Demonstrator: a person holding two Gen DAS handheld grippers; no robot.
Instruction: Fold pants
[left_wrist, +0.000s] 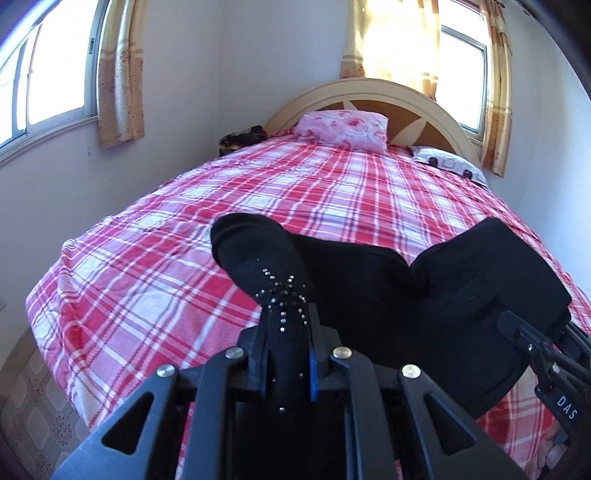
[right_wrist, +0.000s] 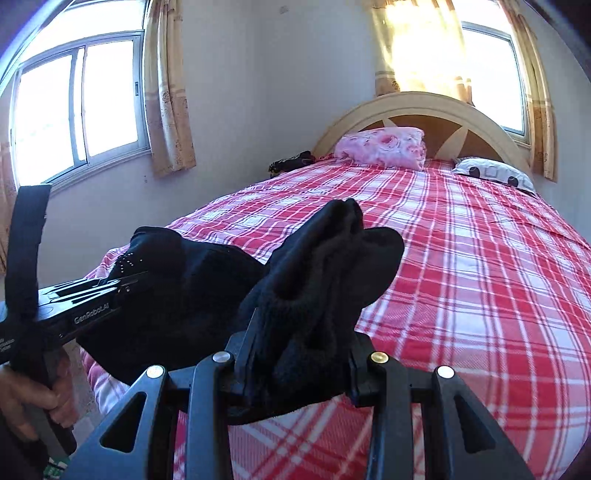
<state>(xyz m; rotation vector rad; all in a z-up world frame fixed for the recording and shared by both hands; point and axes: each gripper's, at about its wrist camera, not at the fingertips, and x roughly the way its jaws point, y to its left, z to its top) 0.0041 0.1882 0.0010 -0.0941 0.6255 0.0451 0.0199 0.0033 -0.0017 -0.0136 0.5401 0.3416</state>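
Black pants (left_wrist: 373, 291) with a rhinestone star pattern hang over the near end of the bed, held up between both grippers. My left gripper (left_wrist: 288, 332) is shut on the rhinestone part of the pants. My right gripper (right_wrist: 301, 332) is shut on a bunched black edge of the pants (right_wrist: 325, 266). The left gripper also shows at the left of the right wrist view (right_wrist: 125, 286), and the right gripper at the right edge of the left wrist view (left_wrist: 517, 325). The cloth sags between them.
The bed (left_wrist: 295, 184) has a red and white plaid cover. A pink floral pillow (left_wrist: 343, 129) and a white patterned pillow (left_wrist: 448, 166) lie by the curved headboard (left_wrist: 424, 103). A dark item (left_wrist: 242, 138) sits at the far left corner. Curtained windows flank the bed.
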